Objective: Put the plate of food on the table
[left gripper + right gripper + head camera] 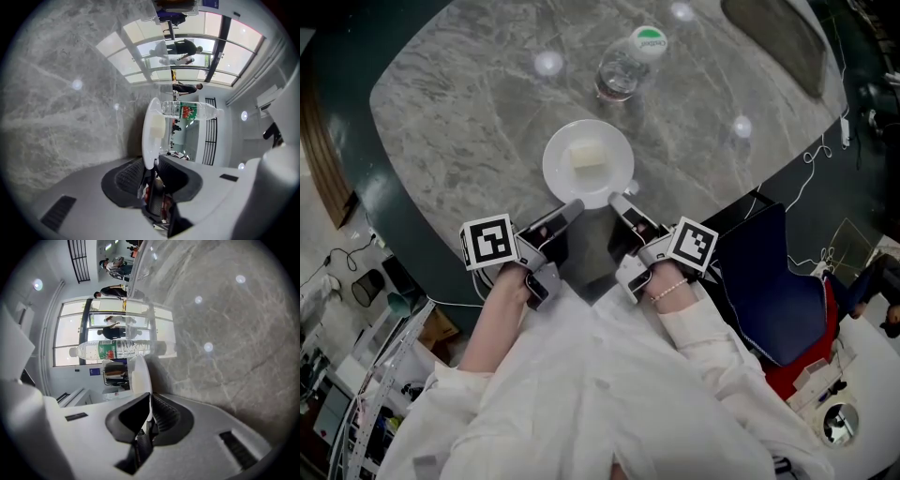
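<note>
A white plate (589,161) with a pale block of food (587,155) sits over the near part of the grey marble table (469,103). My left gripper (573,208) is shut on the plate's near-left rim, and my right gripper (619,201) is shut on its near-right rim. The left gripper view shows the plate (151,131) edge-on, its rim pinched between the dark pads (127,176). In the right gripper view the plate (140,376) likewise stands edge-on, clamped at the jaws. Whether the plate touches the table I cannot tell.
A clear water bottle (626,64) with a green cap lies on the table just beyond the plate; it also shows as a bottle (190,110) and a bottle (112,348) in the gripper views. A dark blue chair (773,281) stands at the right, with cables nearby.
</note>
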Demonstrator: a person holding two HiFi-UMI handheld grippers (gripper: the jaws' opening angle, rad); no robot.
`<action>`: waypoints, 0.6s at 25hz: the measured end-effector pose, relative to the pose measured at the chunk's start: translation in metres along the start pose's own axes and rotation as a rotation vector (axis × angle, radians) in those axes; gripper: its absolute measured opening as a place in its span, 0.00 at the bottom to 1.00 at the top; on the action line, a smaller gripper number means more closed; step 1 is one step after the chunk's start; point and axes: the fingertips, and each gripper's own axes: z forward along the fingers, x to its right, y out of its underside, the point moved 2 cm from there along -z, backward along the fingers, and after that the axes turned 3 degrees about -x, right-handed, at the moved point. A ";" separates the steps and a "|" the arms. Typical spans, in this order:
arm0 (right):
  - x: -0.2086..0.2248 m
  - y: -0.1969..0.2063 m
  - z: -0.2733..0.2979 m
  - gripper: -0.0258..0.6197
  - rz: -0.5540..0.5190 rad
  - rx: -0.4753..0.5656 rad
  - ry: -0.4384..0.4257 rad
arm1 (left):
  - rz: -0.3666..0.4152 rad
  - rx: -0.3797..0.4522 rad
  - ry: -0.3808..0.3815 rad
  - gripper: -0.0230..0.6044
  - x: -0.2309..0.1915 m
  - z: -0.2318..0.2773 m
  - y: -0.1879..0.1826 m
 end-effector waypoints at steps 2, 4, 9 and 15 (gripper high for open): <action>0.000 -0.001 0.000 0.06 -0.012 0.006 0.007 | -0.010 0.007 -0.003 0.19 -0.002 -0.001 0.000; 0.000 -0.004 0.000 0.06 -0.047 0.012 0.019 | -0.019 0.015 -0.007 0.19 -0.004 -0.002 0.000; 0.000 -0.007 -0.001 0.06 -0.175 -0.015 0.095 | -0.029 0.035 -0.009 0.19 -0.008 -0.002 -0.002; 0.003 -0.006 -0.007 0.06 -0.170 -0.002 0.149 | -0.023 0.049 -0.011 0.19 -0.008 -0.003 -0.003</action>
